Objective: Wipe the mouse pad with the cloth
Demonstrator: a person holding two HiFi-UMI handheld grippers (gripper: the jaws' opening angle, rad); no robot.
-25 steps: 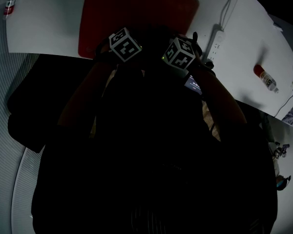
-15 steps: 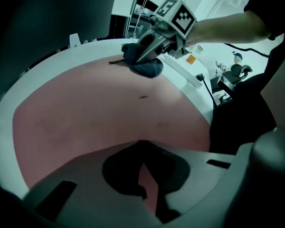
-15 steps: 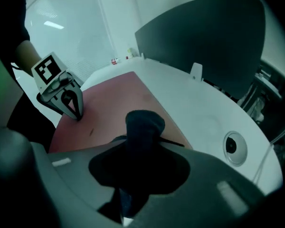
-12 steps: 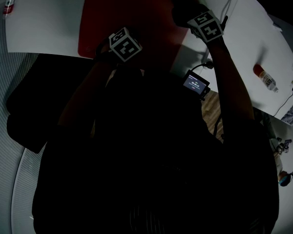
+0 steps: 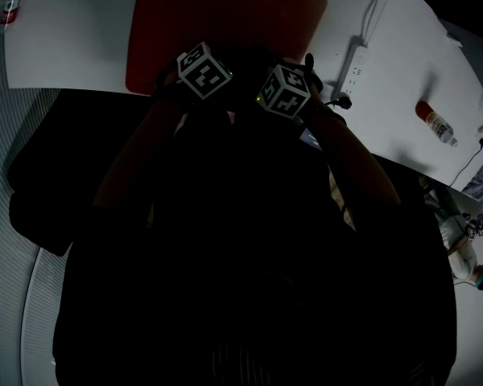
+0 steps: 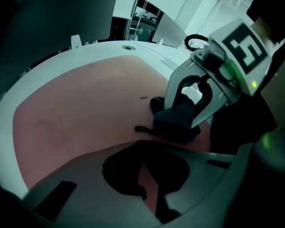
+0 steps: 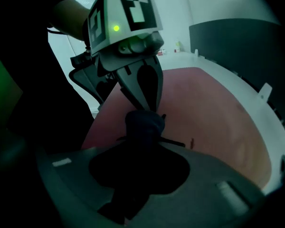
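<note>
The red mouse pad [image 5: 225,14] lies on the white table [image 5: 72,39]. Both grippers are over its near edge, side by side. My right gripper [image 7: 128,194] is shut on a dark bunched cloth [image 7: 143,123], which rests on the pad [image 7: 204,113]. The left gripper view shows the same cloth [image 6: 176,120] between the right gripper's white fingers [image 6: 206,109]. My left gripper [image 6: 143,179] is shut, with nothing in it. Its tips [image 7: 151,109] come down on the pad right behind the cloth. In the head view only the two marker cubes show clearly, the left [image 5: 203,69] and the right [image 5: 283,91].
A white power strip [image 5: 356,67] with a cable lies right of the pad. A small bottle [image 5: 436,125] lies further right, another [image 5: 10,6] at the far left corner. A dark curved panel [image 6: 61,13] stands behind the table. My dark clothes fill the lower head view.
Half a second ago my right gripper was out at the pad's far right side. It has come back to the near edge beside the left gripper, which stayed put.
</note>
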